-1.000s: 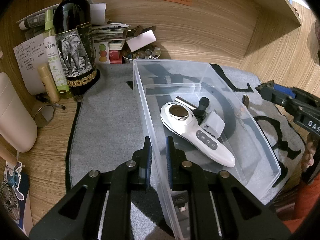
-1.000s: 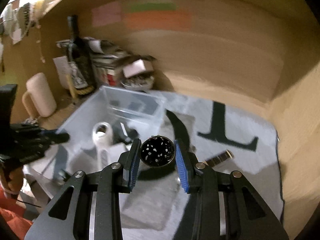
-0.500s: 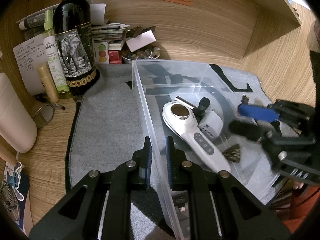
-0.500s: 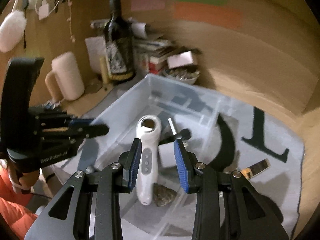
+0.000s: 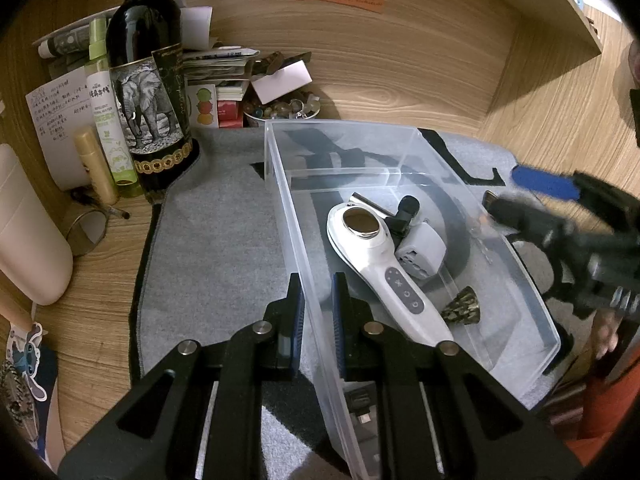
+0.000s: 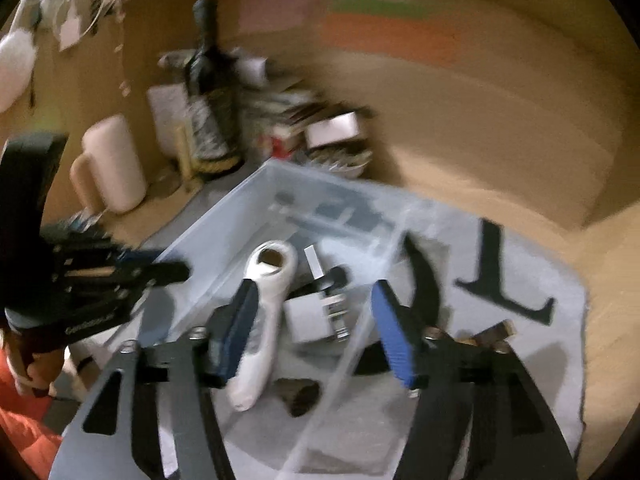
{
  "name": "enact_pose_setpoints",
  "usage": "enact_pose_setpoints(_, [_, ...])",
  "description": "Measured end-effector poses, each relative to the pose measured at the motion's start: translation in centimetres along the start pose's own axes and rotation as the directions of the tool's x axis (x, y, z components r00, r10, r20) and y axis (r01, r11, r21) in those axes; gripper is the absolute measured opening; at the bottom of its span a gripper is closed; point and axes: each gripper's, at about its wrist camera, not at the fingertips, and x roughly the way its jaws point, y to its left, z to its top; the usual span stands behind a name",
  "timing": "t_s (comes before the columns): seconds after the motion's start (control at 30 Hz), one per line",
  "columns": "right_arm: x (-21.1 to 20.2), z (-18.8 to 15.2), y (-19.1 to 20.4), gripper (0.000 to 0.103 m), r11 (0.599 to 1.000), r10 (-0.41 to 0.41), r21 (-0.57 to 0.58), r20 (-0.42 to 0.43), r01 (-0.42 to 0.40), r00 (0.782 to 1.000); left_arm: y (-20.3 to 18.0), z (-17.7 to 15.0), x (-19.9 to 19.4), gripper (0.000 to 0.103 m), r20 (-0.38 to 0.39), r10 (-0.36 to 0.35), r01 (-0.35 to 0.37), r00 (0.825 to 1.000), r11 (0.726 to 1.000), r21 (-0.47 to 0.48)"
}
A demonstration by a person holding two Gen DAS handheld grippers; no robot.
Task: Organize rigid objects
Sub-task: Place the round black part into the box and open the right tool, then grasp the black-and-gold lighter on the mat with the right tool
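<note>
The right gripper (image 6: 316, 328) has spread its fingers wide and pulled back since a moment ago, holding nothing. Just below it, the dark speckled cone (image 5: 462, 307) lies in the clear bin (image 5: 532, 308) beside the white handheld device (image 5: 384, 272). The left gripper (image 5: 318, 312) stays clamped on the bin's near wall.

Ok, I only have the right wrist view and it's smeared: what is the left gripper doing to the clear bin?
Observer: The left gripper is shut on one long wall of the clear bin, one finger inside and one outside.
Operator: And the dark blob near the white handle?
Observer: It's a speckled cone-shaped piece, lying on the bin floor beside the handle end of the white massager.
</note>
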Motion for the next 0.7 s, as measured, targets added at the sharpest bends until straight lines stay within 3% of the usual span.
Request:
enact_pose_setpoints(0.23, [-1.2, 0.8, -5.3, 0.073, 0.979, -0.167, 0.123, 0.037, 0.162, 0.985, -0.1, 0.0, 0.0, 0.012, 0.001, -0.002, 0.002, 1.000, 1.000, -0.001])
enact_pose_setpoints(0.4, [0.8, 0.0, -10.4, 0.074, 0.932, -0.271, 0.234, -0.053, 0.276, 0.961, -0.1, 0.0, 0.0, 0.012, 0.001, -0.001, 0.001, 1.000, 1.000, -0.001])
enact_pose_setpoints(0.7, [6.7, -2.9, -14.4, 0.072, 0.890, -0.258, 0.315, -0.247, 0.329, 0.934, -0.1, 0.0, 0.0, 0.012, 0.000, 0.000, 0.000, 1.000, 1.000, -0.001])
